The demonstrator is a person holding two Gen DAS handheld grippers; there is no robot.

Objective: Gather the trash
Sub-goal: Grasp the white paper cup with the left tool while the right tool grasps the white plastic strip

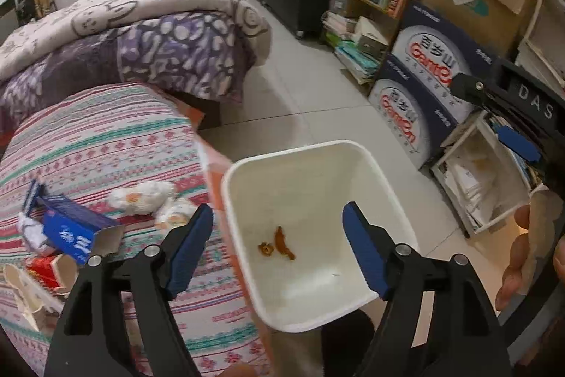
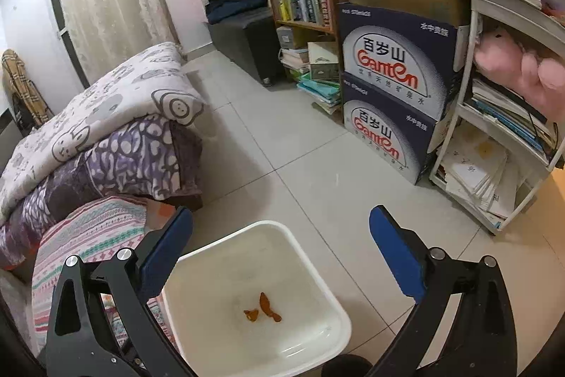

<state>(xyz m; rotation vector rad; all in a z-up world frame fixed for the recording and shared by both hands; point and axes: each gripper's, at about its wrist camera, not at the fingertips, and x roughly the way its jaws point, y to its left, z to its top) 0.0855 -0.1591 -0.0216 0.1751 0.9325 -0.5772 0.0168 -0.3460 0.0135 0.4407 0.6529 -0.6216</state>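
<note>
Left wrist view, from its left edge: a torn cardboard piece [image 1: 24, 292] and a red wrapper [image 1: 47, 265] lie on the striped bedcover [image 1: 106, 147], next to a crumpled white tissue [image 1: 31, 232] and an open blue carton [image 1: 72, 227]. Further right on the cover sit 2 wads of stained tissue [image 1: 141, 196], close to the left gripper [image 1: 277, 235]. Its jaws stand wide apart with nothing between the pads, above the white waste bin [image 1: 247, 172], which stands on the tiled floor hard against the bed. Inside the bin lie 2 brown scraps [image 1: 279, 244]. At the far right edge a person's hand [image 1: 529, 246] is partly in view below the black body of the other tool.

Right wrist view, again left to right: folded quilts [image 2: 116, 115] are stacked on the bed, then the right gripper [image 2: 282, 257] hangs over the same bin [image 2: 332, 310], jaws spread fully and empty, the scraps [image 2: 263, 308] on the bottom. Right of that, 2 stacked Ganten water cartons [image 2: 392, 59] stand beside a white shelf rack [image 2: 455, 115] of papers.
</note>
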